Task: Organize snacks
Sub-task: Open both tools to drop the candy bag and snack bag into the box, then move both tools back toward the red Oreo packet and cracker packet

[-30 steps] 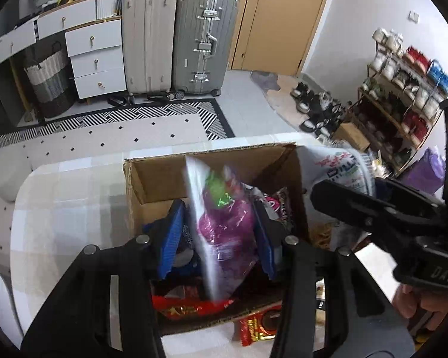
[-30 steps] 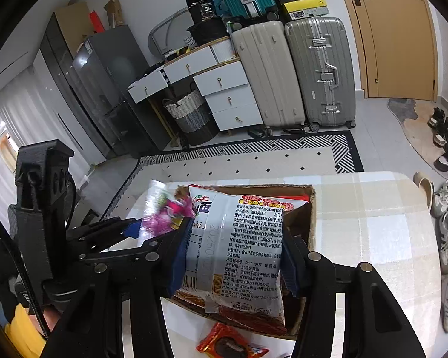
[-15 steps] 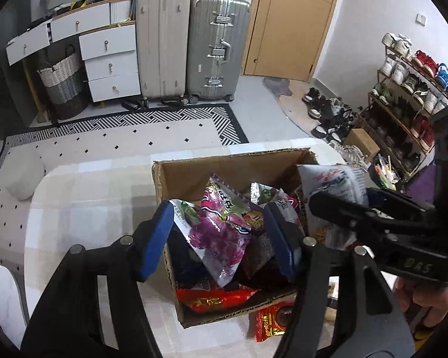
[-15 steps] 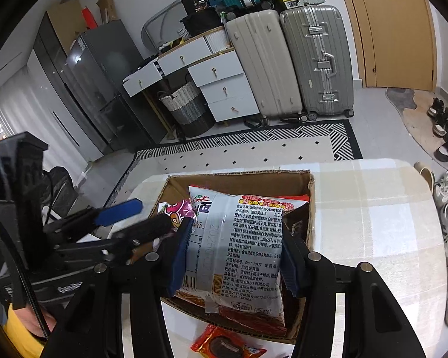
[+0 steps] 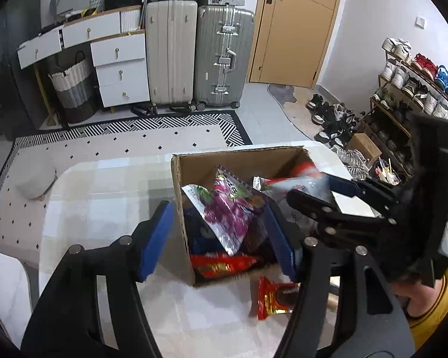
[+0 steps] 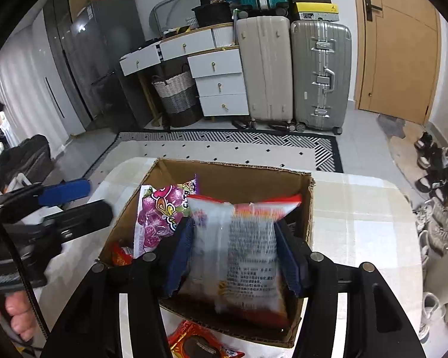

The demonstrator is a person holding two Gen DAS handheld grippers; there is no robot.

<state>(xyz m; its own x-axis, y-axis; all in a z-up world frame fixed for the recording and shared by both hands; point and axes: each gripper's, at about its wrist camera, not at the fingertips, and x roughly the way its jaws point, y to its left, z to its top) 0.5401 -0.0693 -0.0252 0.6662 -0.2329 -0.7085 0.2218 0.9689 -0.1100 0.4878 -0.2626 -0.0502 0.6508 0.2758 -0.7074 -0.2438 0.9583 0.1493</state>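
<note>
Gripping white noodle pack (image 6: 239, 256) over box (image 6: 230, 176), right hand-held gripper (image 6: 234, 253); left hand-held gripper (image 5: 218, 238) spread wide, holding nothing.

Your left gripper (image 5: 218, 235) sits wide open, empty, straddling the near-left wall of the brown cardboard box (image 5: 239, 161). Purple foil snack bag (image 5: 228, 214) lies inside. Red wrapped snack (image 5: 273, 298) rests on the checked table (image 5: 104, 197), just beside the box's near edge.
</note>
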